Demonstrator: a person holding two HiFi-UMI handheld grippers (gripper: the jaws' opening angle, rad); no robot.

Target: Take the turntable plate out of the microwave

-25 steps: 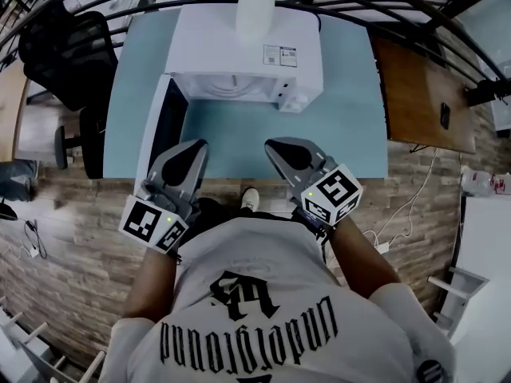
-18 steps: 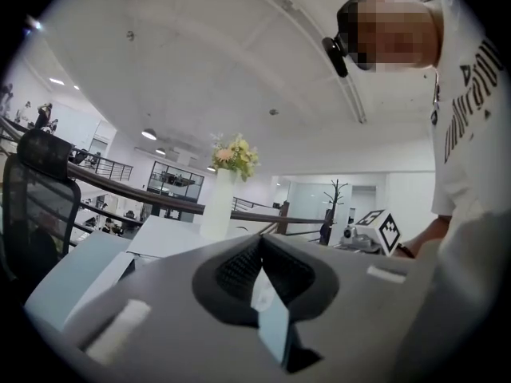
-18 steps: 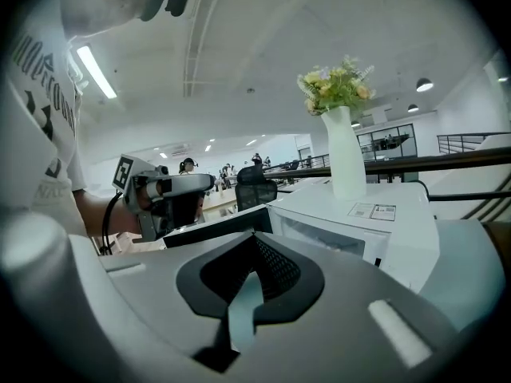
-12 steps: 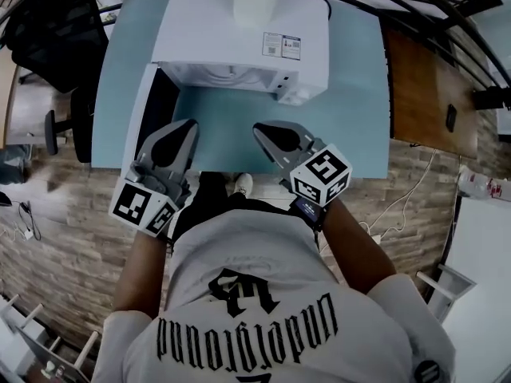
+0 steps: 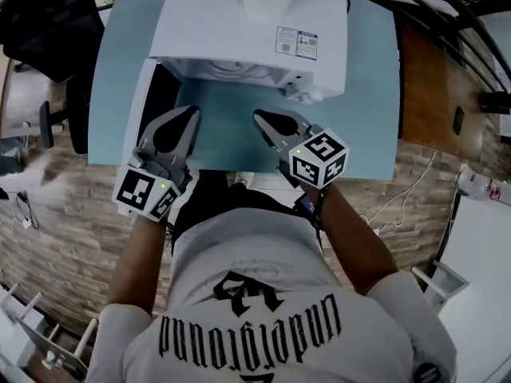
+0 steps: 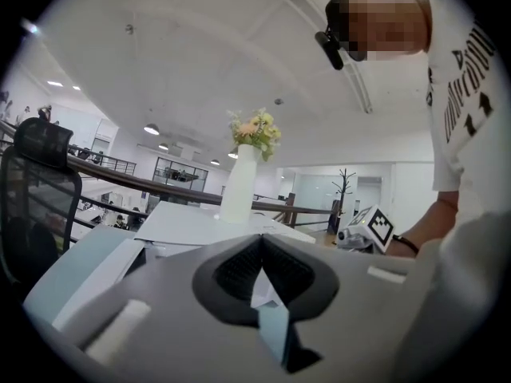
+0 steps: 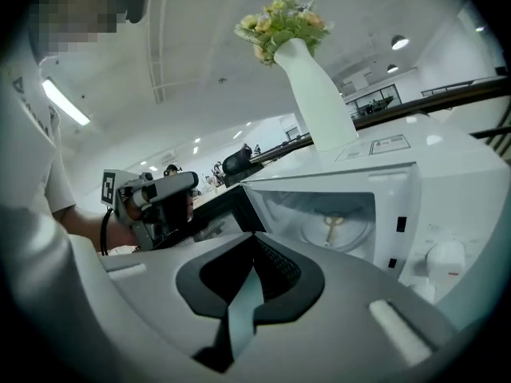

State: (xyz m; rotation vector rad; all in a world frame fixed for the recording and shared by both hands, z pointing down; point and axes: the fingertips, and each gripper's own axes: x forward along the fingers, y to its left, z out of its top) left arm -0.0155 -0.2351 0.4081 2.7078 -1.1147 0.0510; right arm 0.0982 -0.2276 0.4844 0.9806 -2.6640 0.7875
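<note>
The white microwave (image 5: 255, 30) stands on the pale blue table (image 5: 120, 70) with its door (image 5: 150, 94) swung open to the left. The glass turntable plate (image 7: 334, 228) lies inside the cavity, clear only in the right gripper view. Both grippers hover in front of the opening, apart from it. My left gripper (image 5: 192, 112) is shut and empty, close to the door's inner face. My right gripper (image 5: 259, 117) is also shut and empty, and it points at the cavity (image 7: 257, 244). In the left gripper view, the shut jaws (image 6: 259, 250) face the microwave's top edge.
A white vase with flowers (image 7: 318, 94) stands on top of the microwave. The control knobs (image 7: 443, 258) are at the front right. A black office chair (image 5: 48, 22) is left of the table, and a wooden desk (image 5: 435, 94) is on the right.
Both grippers have sunk and come closer to the microwave's opening. The right gripper has rolled somewhat. Both jaws stay shut.
</note>
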